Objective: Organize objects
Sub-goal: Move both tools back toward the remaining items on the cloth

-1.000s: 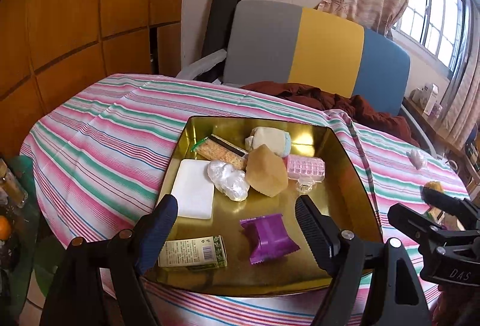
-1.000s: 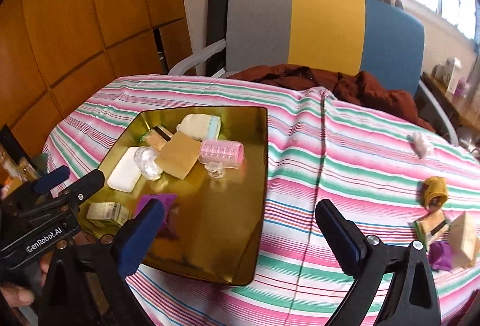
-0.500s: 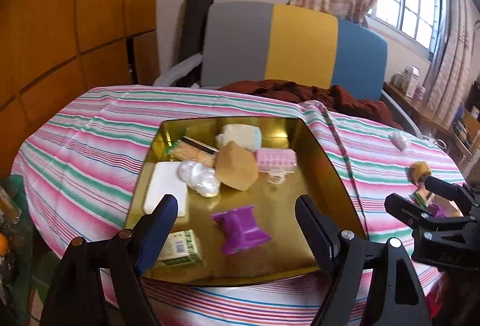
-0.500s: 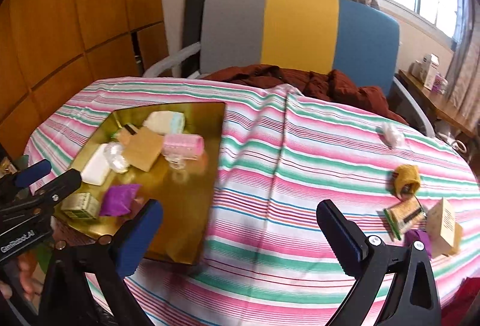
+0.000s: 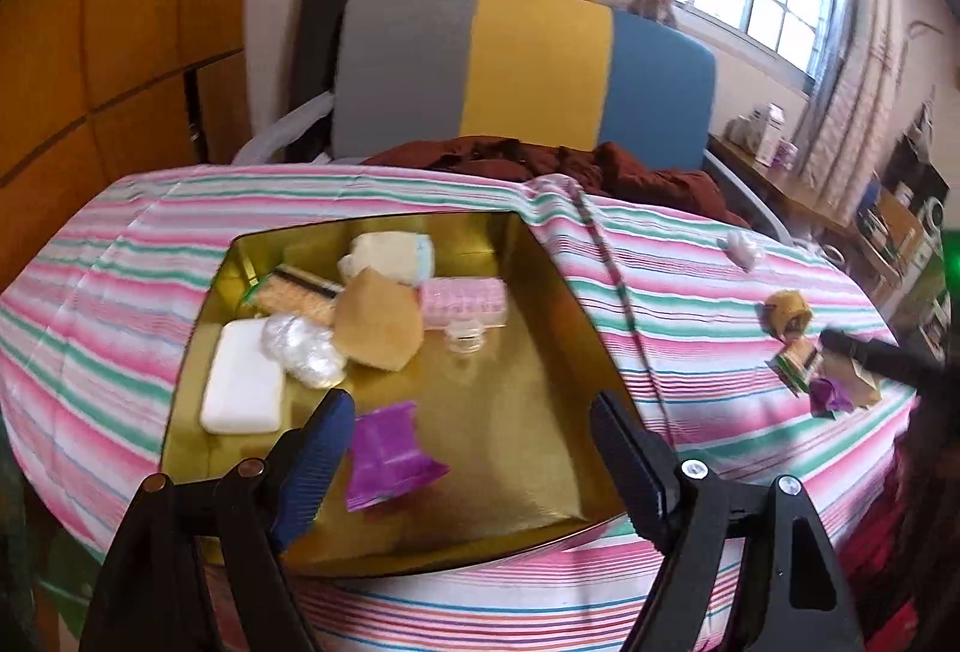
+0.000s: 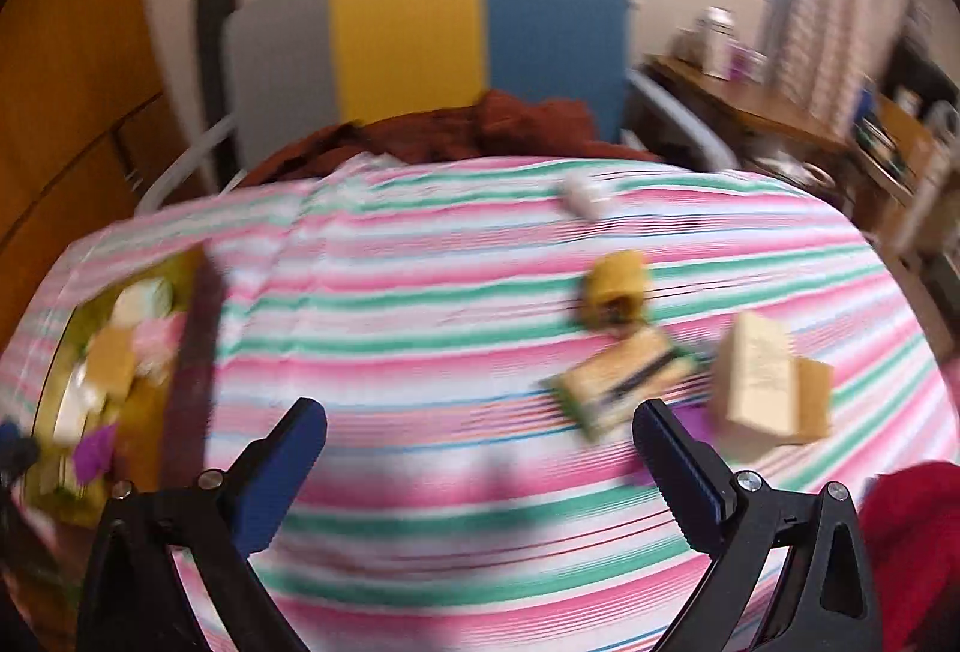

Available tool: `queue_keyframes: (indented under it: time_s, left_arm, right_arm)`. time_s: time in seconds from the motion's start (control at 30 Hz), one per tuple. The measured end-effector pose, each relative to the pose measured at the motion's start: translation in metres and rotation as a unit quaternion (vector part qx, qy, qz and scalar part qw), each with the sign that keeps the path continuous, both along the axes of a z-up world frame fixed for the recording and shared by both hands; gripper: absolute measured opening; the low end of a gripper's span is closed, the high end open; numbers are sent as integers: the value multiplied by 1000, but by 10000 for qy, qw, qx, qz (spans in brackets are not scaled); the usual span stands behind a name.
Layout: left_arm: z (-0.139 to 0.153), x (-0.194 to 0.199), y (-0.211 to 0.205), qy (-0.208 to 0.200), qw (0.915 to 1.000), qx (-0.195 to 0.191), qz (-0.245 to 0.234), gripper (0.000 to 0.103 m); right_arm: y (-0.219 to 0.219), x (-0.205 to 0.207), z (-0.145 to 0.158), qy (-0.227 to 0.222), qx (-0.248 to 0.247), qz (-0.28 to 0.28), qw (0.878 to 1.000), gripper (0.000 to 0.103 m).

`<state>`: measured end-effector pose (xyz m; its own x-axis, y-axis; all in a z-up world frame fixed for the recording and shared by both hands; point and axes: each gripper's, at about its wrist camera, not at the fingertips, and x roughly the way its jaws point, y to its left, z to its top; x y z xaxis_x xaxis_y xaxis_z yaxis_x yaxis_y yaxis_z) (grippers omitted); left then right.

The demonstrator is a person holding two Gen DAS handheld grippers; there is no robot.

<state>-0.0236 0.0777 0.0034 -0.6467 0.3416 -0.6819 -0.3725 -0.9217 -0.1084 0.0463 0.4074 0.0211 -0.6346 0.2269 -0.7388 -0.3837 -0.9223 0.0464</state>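
While the left gripper [image 5: 471,427] hangs agape over the tray [image 5: 540,256], a purple packet [image 5: 390,457] lies between its fingers; it looks light and crinkly. Right view, blurred: the right gripper [image 6: 480,439] gapes empty near the box [image 6: 762,382] on the tabletop [image 6: 420,328]. The box is probably light and stiff; grip its flat sides.

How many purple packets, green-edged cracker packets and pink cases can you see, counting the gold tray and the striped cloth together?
Purple packets: 2
Cracker packets: 2
Pink case: 1
Total: 5
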Motion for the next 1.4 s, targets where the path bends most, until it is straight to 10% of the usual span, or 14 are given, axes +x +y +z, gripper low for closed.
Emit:
queue_keyframes:
  time_s: [0.3,0.6,1.4]
  left_arm:
    - [13,0,48,126,9985,-18,-532,82]
    - [24,-8,129,139,9917,-186,-1263,82]
    - [-43,-66,407,-1047,9485,-250,-2979,76]
  right_arm:
    - [124,22,5,209,75,-1533,9879,103]
    - [184,60,-22,655,-1426,-2402,9580,103]
    - [190,62,-31,1094,-2271,-2063,9455,103]
